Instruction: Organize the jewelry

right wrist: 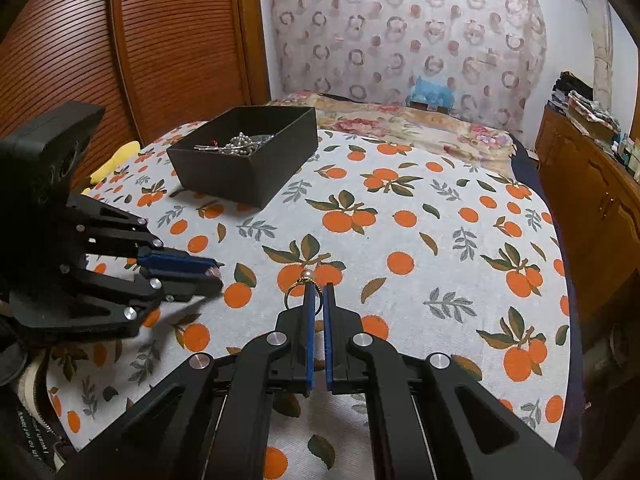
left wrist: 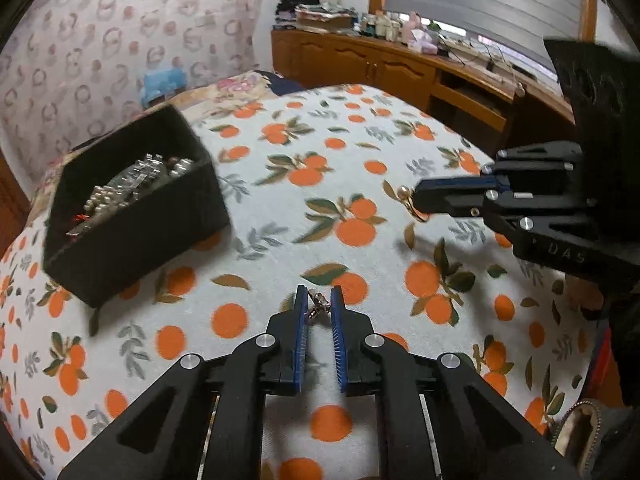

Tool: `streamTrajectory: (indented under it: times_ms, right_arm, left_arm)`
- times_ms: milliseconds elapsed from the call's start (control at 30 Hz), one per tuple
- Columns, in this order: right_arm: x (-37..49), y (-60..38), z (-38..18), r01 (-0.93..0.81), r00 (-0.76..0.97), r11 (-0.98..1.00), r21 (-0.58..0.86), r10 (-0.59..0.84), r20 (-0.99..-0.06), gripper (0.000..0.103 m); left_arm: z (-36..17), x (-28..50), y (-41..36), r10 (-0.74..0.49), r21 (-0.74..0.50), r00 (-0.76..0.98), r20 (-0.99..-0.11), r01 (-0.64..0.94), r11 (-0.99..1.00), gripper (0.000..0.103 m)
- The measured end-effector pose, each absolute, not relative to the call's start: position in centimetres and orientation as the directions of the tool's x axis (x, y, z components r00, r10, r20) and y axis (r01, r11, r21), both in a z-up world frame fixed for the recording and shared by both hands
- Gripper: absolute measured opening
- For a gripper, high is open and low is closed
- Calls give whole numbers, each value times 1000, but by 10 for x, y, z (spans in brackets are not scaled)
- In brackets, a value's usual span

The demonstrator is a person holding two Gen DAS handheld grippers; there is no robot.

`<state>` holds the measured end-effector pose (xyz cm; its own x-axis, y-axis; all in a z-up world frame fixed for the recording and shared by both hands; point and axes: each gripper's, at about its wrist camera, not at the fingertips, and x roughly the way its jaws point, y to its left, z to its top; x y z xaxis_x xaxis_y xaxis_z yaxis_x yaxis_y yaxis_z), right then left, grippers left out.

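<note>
The right tongs [right wrist: 318, 286] pinch a thin gold pearl-topped ring [right wrist: 298, 290] by its band; the left tongs [left wrist: 319, 304] grip a small silvery trinket [left wrist: 318, 305]. Both hover above the orange-print bedspread [right wrist: 420, 240], near the black cardboard box [right wrist: 248, 176] at far left. Both pieces look light, slippery, easily dropped.

Bedroom with wooden furniture
Ring-patterned curtain [right wrist: 400, 32] behind the bed [right wrist: 420, 120]; slatted wardrobe door [right wrist: 160, 40], cluttered sideboard [left wrist: 400, 64] beneath a shuttered window [left wrist: 480, 0].

A white bedspread [right wrist: 420, 240] printed with oranges and green leaves covers the bed, with a floral blanket [right wrist: 400, 120] lying along its far edge. A patterned curtain [right wrist: 400, 24] hangs behind the bed beside a slatted wooden door [right wrist: 160, 40]. A long wooden cabinet [left wrist: 384, 68] stands under the window blind [left wrist: 480, 4], its top crowded with bottles and folded cloth.
</note>
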<state>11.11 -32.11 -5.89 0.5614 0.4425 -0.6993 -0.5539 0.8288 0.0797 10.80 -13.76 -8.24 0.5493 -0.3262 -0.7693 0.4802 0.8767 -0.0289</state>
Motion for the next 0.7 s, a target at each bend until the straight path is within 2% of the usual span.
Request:
streamTrajectory:
  times_ms: [133, 400, 700]
  right_arm:
    - [118, -318, -53, -566, 562, 822, 71, 447, -696, 5]
    - [139, -300, -37, -586, 571, 809, 49, 456, -683, 5]
    - [168, -268, -21, -619, 570, 785, 28, 474, -671, 5]
  left_arm:
    - [-63, 113, -113, -327, -41, 592, -737, 444, 895, 10]
    - [-21, 125, -33, -223, -15, 707, -671, 288, 957, 10]
    - [-18, 139, 11, -169, -19, 737, -655, 207, 978, 10]
